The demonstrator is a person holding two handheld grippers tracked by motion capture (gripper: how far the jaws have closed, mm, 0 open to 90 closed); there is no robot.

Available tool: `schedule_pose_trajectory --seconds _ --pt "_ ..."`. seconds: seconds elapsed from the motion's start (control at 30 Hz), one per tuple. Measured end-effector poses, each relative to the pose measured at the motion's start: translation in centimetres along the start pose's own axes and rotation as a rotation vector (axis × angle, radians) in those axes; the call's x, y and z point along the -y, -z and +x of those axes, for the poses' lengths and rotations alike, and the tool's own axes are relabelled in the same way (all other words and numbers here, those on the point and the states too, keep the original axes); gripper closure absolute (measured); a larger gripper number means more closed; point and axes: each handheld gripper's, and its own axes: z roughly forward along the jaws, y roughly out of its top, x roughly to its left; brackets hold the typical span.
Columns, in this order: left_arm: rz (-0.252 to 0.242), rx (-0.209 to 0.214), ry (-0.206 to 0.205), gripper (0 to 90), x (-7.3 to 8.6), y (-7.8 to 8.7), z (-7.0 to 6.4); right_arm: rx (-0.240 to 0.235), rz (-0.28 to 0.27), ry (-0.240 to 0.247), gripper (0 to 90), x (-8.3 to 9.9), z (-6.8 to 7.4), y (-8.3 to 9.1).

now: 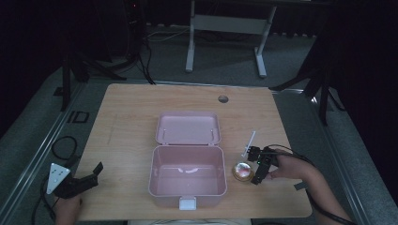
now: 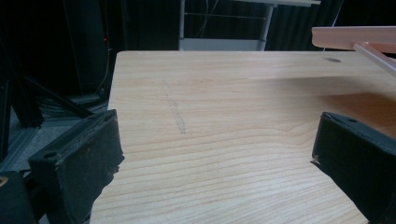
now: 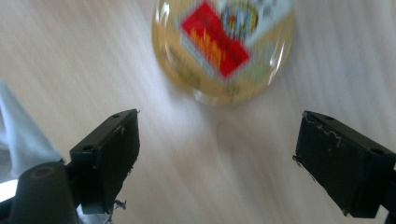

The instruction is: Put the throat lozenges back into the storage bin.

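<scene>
Hovering low over the wooden table (image 1: 126, 117), the right gripper (image 1: 257, 165) has its jaws spread wide with nothing between them. Just ahead of its tips lies a small round gold tin (image 1: 242, 171) with a clear domed lid; in the right gripper view the tin (image 3: 224, 44) shows a red and white label, blurred, and bare wood fills the gap between the jaws. Just beyond this gripper a thin white stick (image 1: 249, 143) lies on the table. Past the tin, on its far side from the gripper, stands an open pink plastic box (image 1: 187, 180), its lid (image 1: 188, 127) laid flat behind it and a white latch (image 1: 187, 203) at its near wall.

The left gripper (image 1: 84, 180) rests near the table's near left corner, well apart from the box, jaws likewise parted and empty. Ahead of it, in the left gripper view, stretches bare table (image 2: 224, 121), with the box's pink edge (image 2: 355, 37) off to its right. A round cable hole (image 1: 223, 99) sits far beyond the box.
</scene>
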Motion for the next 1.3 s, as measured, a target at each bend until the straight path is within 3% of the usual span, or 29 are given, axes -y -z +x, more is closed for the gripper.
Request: schedule_pose_trajectory --seconds 0.33,0.67,0.87,1.03,1.3 --pt "0.000 0.003 0.000 2.0 0.0 0.0 0.0 -0.007 0.004 0.031 13.4 -3.1 -0.1 -0.8" --pt "0.002 0.005 -0.001 2.0 0.0 0.0 0.0 -0.010 0.033 0.036 13.4 -4.5 -0.5 -2.2" --pt "0.002 0.006 -0.001 2.0 0.0 0.0 0.0 -0.020 0.064 0.054 19.5 -4.9 -0.2 -2.8" --pt "0.002 0.006 0.001 2.0 0.0 0.0 0.0 -0.018 0.077 0.075 19.8 -4.9 -0.1 -2.7" --pt "0.004 0.006 0.000 2.0 0.0 0.0 0.0 -0.010 0.070 0.110 19.9 -4.4 0.5 -0.1"
